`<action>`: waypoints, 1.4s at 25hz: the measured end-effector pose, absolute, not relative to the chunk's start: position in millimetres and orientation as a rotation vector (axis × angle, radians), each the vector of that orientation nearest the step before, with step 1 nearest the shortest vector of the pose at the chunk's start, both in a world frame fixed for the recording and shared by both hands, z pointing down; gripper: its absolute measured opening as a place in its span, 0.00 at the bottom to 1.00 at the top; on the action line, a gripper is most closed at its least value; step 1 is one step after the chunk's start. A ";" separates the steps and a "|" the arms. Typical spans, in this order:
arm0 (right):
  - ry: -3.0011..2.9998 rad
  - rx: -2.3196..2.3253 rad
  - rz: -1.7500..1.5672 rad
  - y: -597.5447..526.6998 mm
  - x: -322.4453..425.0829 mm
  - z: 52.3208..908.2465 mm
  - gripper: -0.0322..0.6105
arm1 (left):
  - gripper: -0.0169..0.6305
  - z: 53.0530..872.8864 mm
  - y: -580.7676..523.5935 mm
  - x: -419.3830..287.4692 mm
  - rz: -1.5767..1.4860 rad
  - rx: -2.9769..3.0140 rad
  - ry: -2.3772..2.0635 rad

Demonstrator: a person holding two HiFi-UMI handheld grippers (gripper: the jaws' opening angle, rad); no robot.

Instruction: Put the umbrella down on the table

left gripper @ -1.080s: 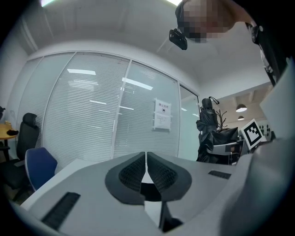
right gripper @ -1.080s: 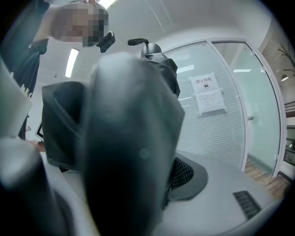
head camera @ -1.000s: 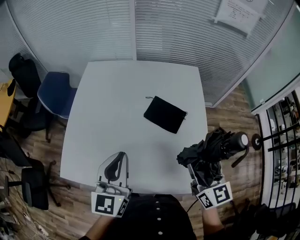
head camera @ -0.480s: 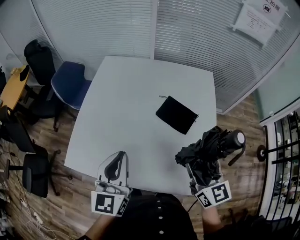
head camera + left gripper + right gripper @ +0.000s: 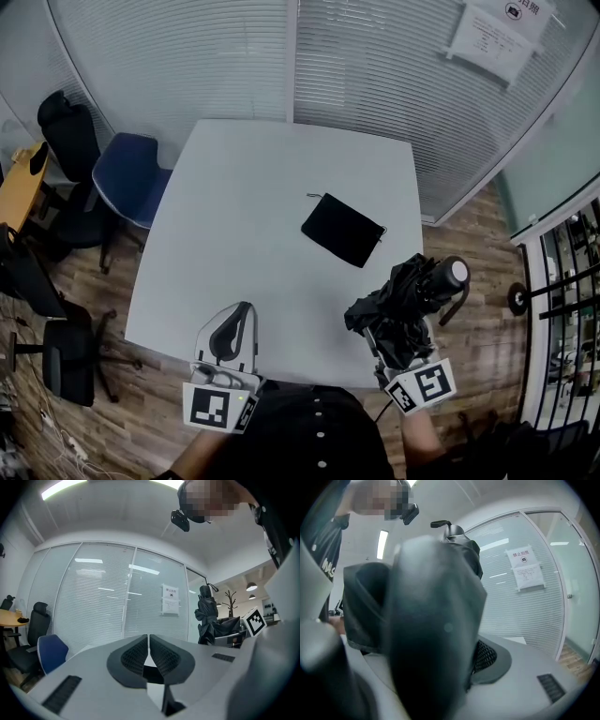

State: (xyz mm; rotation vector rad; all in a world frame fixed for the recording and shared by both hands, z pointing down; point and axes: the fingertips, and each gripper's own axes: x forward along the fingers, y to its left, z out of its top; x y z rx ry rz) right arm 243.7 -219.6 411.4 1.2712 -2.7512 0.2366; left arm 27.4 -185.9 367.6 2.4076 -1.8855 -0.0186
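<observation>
The left gripper point(image 5: 149, 651) has its two ribbed pads pressed together with nothing between them; it points out over the near edge of the white table point(image 5: 244, 206). The right gripper point(image 5: 401, 345) has its jaws set wide and clamped on the folded black umbrella point(image 5: 431, 620). In the right gripper view one ribbed pad point(image 5: 487, 656) lies against the fabric, and the other is hidden behind the bundle, which fills most of that view as a dark blur. From the head view the umbrella point(image 5: 412, 295) is held at the table's near right side, not laid down. Its loose folds lie toward the tabletop, and its round handle end point(image 5: 454, 273) reaches out past the right edge over the wood floor. A flat black pouch point(image 5: 342, 230) lies alone on the table, apart from both grippers and beyond the umbrella; whether anything is inside it cannot be told. A blue chair point(image 5: 127, 178) stands by the table's left side, with dark chairs beyond it cut off by the frame edge. The print on the paper notice point(image 5: 497, 37) on the blind-covered glass wall is too small to read.
</observation>
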 end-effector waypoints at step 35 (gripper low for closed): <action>-2.402 0.941 1.474 -211.3 193.5 663.1 0.46 | 0.07 411.2 -172.3 15.0 0.163 2.258 -1.875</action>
